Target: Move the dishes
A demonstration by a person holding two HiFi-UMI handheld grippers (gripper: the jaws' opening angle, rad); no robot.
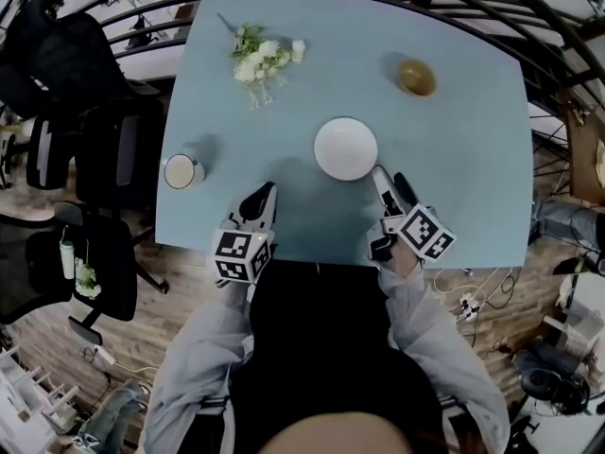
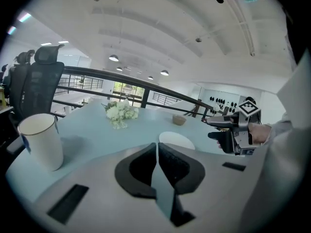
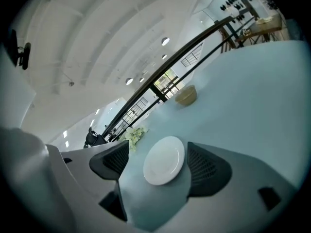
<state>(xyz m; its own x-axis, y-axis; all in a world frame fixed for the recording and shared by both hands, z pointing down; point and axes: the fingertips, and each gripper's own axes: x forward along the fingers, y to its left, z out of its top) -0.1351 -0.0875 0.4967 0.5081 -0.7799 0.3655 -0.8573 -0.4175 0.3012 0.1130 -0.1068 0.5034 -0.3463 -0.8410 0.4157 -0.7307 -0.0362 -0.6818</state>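
- white plate (image 1: 345,148) lies flat on the light-blue desk (image 1: 454,159), about mid-desk; nothing on it
- right tool (image 1: 389,175): jaws stand wide apart. Tips are close by the plate's near-right rim. Right gripper view frames the plate between the two pads, neither pad on it, nothing gripped
- left tool (image 1: 267,193): jaws together, only a thin slit between the pads, nothing in them. It sits near-left of the plate, apart from it, over the desk's front edge
- white cup (image 1: 180,171) stands upright, well left of the plate, by the desk's left edge. It is left of the left tool and not touched
- bunch of white flowers (image 1: 263,60) in a clear vase, beyond the plate and to its left, well apart
- small brownish bowl (image 1: 416,77), beyond the plate and to its right, toward the far right corner
- left gripper view, counted from the plate: cup large at far left, flowers behind to its left, bowl behind to its right, right tool off to its right
- grey sleeves (image 1: 430,334) run from the tools back to the person at the near side of the plate
- black office chairs (image 1: 90,149) off the desk, left of the plate past the cup
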